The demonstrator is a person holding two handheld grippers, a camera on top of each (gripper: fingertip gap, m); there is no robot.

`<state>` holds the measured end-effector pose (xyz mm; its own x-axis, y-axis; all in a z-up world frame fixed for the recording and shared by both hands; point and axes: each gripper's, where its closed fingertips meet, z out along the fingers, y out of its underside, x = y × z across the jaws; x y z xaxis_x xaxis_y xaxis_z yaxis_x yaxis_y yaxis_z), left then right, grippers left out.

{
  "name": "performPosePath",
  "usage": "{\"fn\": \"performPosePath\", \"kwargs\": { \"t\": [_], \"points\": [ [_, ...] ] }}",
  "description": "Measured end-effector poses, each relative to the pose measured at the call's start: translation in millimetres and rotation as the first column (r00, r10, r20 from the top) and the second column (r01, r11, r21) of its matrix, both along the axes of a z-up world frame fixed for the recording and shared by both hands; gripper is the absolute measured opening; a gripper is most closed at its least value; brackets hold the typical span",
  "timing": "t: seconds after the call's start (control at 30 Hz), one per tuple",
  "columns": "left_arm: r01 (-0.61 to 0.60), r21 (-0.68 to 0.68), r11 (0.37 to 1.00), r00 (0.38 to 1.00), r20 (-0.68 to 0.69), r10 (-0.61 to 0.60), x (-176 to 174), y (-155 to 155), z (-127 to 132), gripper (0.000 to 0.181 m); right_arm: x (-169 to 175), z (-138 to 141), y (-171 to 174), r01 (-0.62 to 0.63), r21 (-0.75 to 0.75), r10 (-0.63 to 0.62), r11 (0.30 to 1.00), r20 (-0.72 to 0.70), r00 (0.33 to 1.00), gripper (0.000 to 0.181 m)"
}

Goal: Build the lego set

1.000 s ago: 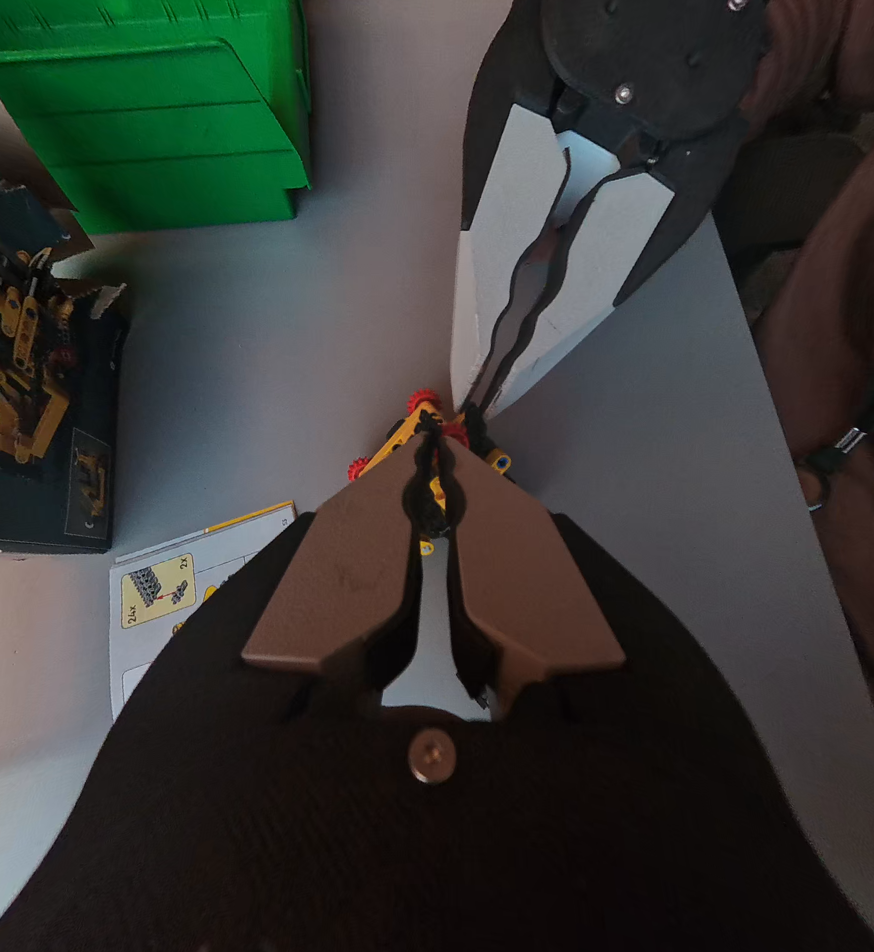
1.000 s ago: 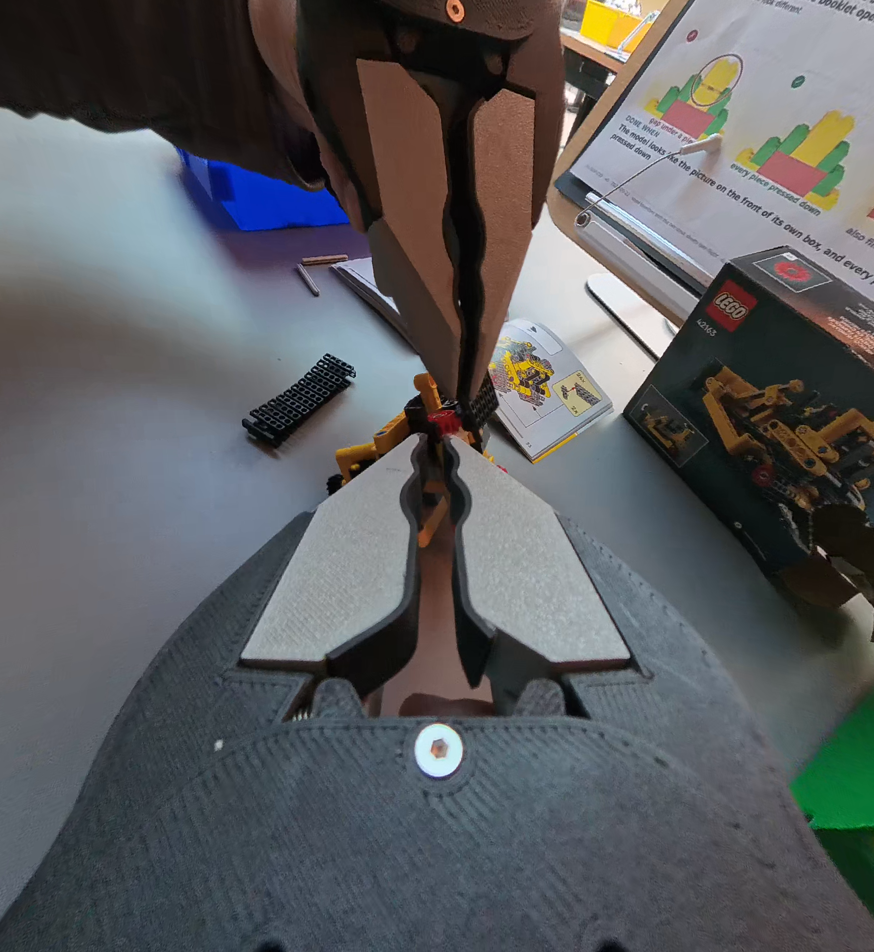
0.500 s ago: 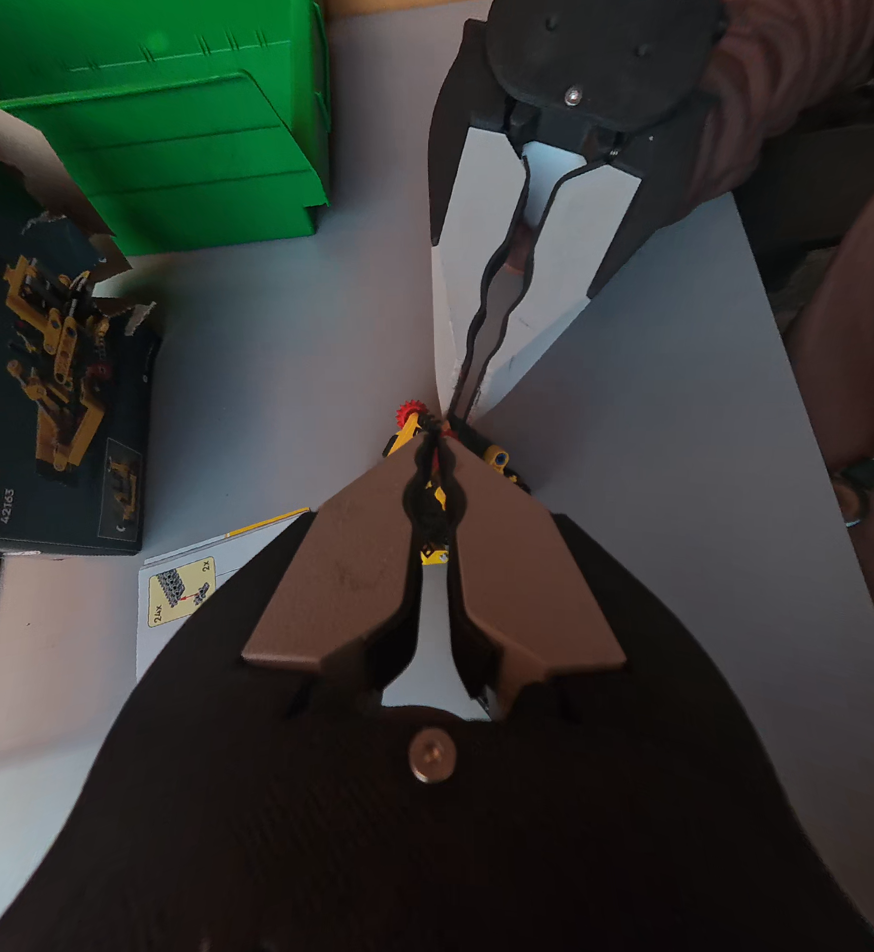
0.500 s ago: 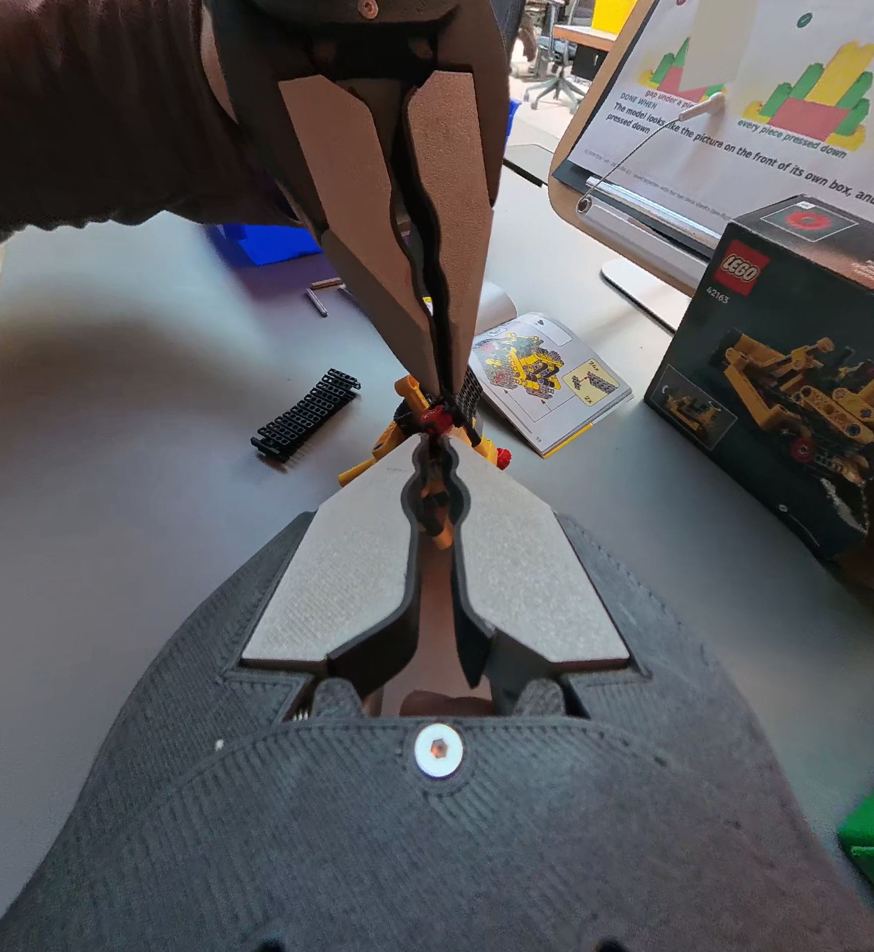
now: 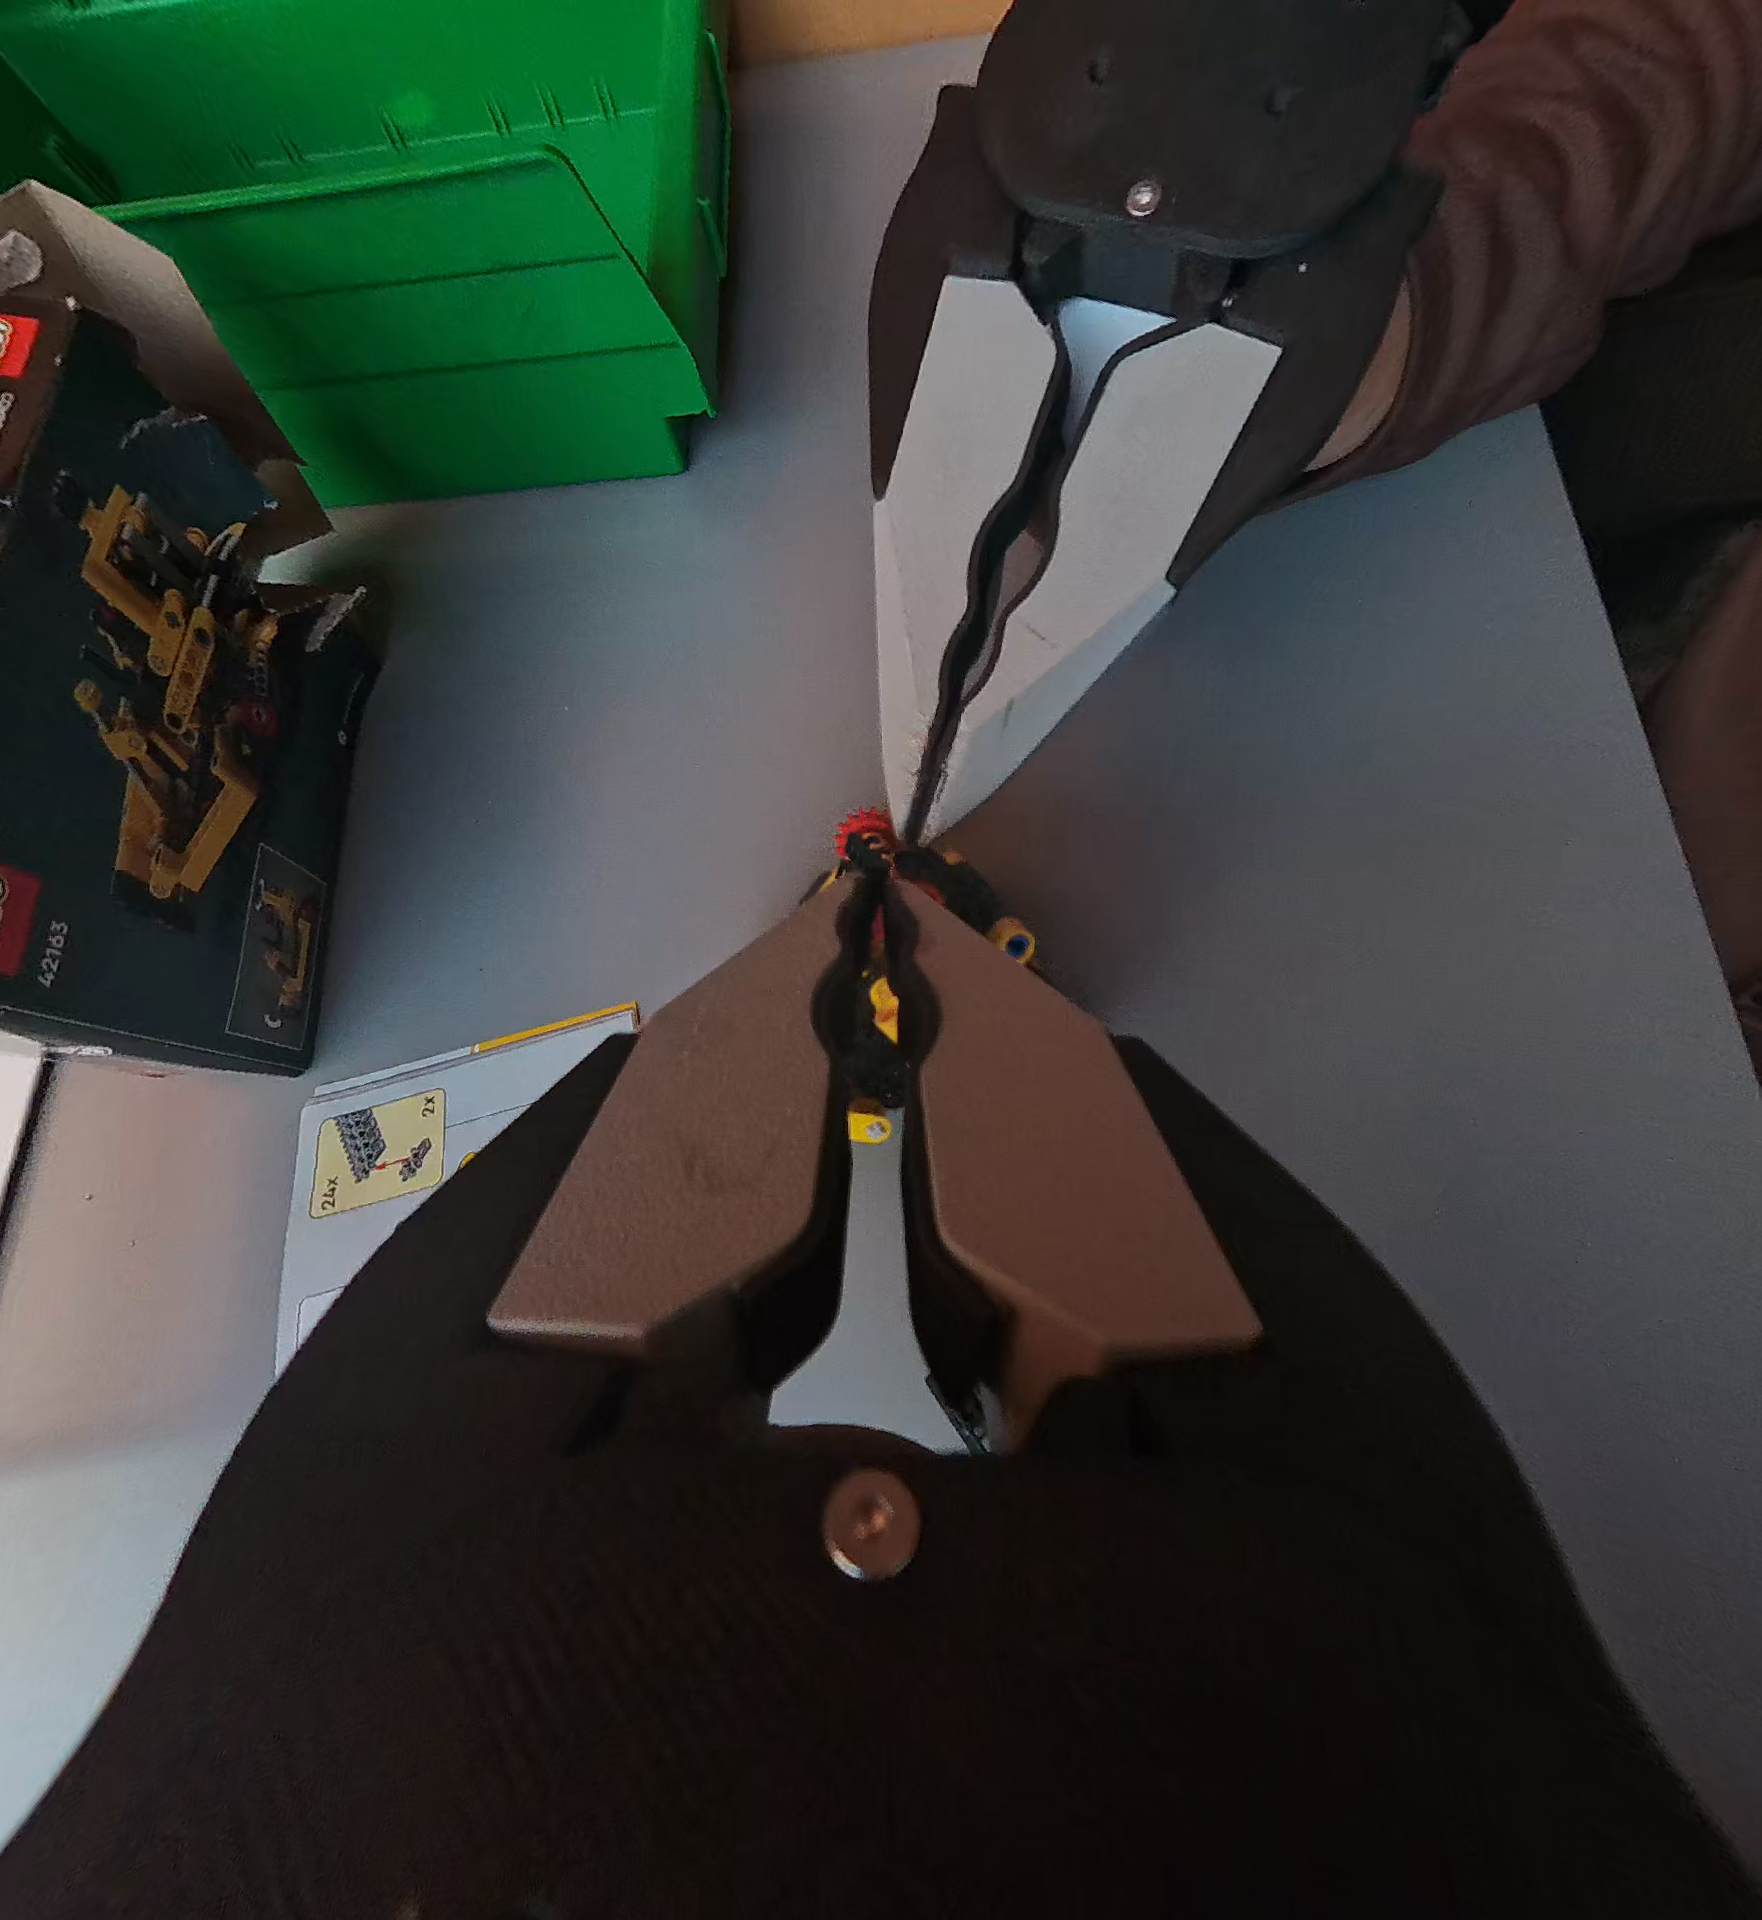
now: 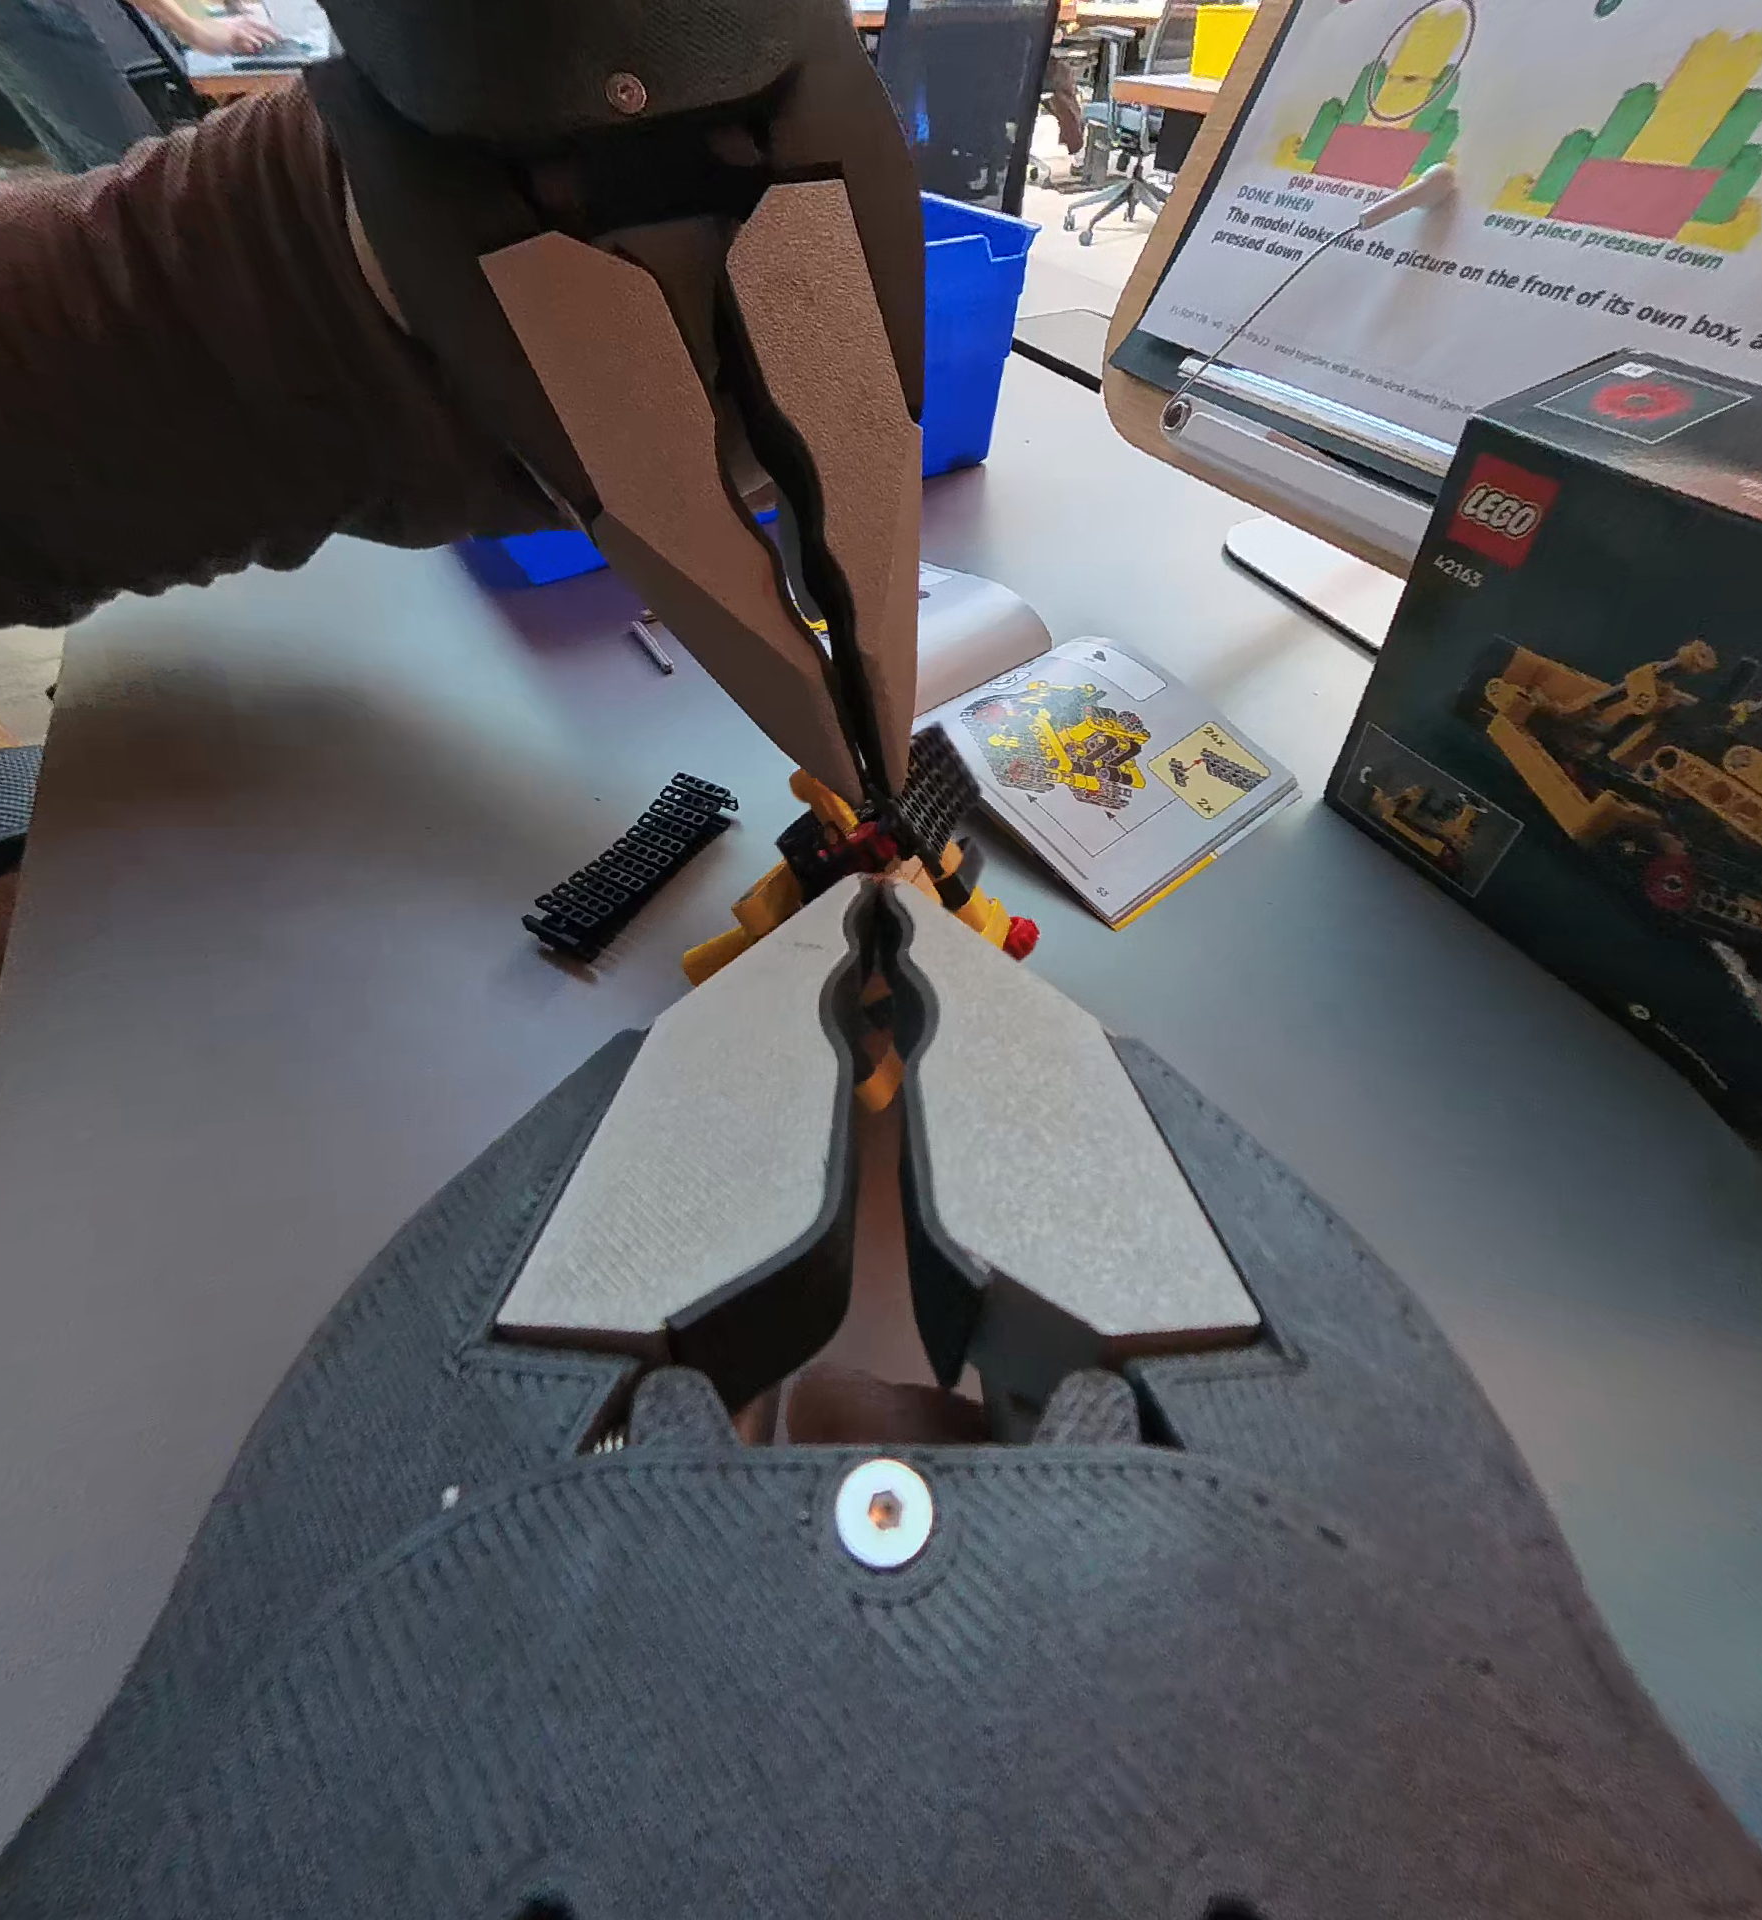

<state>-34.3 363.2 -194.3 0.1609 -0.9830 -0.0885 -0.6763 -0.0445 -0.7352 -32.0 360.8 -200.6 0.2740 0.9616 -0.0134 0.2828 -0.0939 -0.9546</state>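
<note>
1. Two tools are meeting on the yellow model [image 6: 835, 883], a part-built bulldozer with red gears that is sitting near the middle of the grey tabletop [image 6: 285, 1039], tilted up rather than flat.
2. The left tool [image 5: 872, 883] is pressing its brown fingers together on a strip of black track [image 6: 934, 790] at the model's top; the right tool [image 6: 882, 899] is closing its grey fingers on the model's upper edge, tip to tip with the other.
3. Judging by this, the step in hand is fitting the track around the model, with one tool steadying and one feeding.
4. The next move is likely calling for a careful wrap over the red gear [image 5: 861, 828] without letting the model slip or twist.
5. In the right wrist view a sleeved forearm is reaching down steeply from above, holding the left tool; the right tool is coming in lower and flatter.
6. A second track strip [image 6: 633, 862] is lying loose just beside the model.
7. Farther out, the instruction booklet [image 6: 1116, 769] is lying open, the set's box [image 6: 1635, 727] is standing toward one edge, and a green bin [image 5: 389, 260] is sitting beyond it.
</note>
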Motion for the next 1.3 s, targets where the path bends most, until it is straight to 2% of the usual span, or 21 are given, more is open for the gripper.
{"fn": "performPosePath", "kwargs": {
  "t": [0.17,0.33,0.47,0.6,0.8,0.93,1.13,1.3],
  "points": [
    [-0.031,0.032,0.999,0.999,0.011,0.031,-2,0,-2,0.0,-7,-5,-5,-0.038,-0.063,0.038,0.997,-0.002,0.999,0.0],
    [-0.025,0.036,0.999,0.999,0.035,0.023,-4,-2,-2,0.0,-8,-6,-4,-0.028,-0.027,0.029,0.999,0.01,1.0,0.0],
    [0.018,0.057,0.998,1.0,0.019,-0.019,-4,-7,-2,0.0,-9,-7,-1,-0.008,-0.007,0.009,1.0,0.022,1.0,0.0],
    [0.012,0.088,0.996,1.0,-0.005,-0.011,-3,-6,-2,0.0,-11,-8,-2,-0.01,0.002,0.01,1.0,0.031,0.999,0.0],
    [0.014,0.094,0.995,1.0,0.008,-0.015,-2,-6,-2,0.0,3,-5,3,0.037,0.04,-0.039,0.998,0.045,0.998,0.0],
    [0.018,0.097,0.995,1.0,0.001,-0.018,-3,-6,-2,0.0,8,-10,-17,-0.006,0.042,0.003,0.999,0.073,0.997,0.007],
    [0.016,0.102,0.995,1.0,0.003,-0.016,-2,-7,-2,0.0,-4,-21,-27,-0.024,0.189,-0.012,0.982,0.189,0.982,0.012],
    [0.013,0.098,0.995,1.0,0.007,-0.014,-2,-7,-3,0.0,-12,-21,-27,-0.053,0.236,0.004,0.97,0.201,0.979,0.014]
  ]
}}
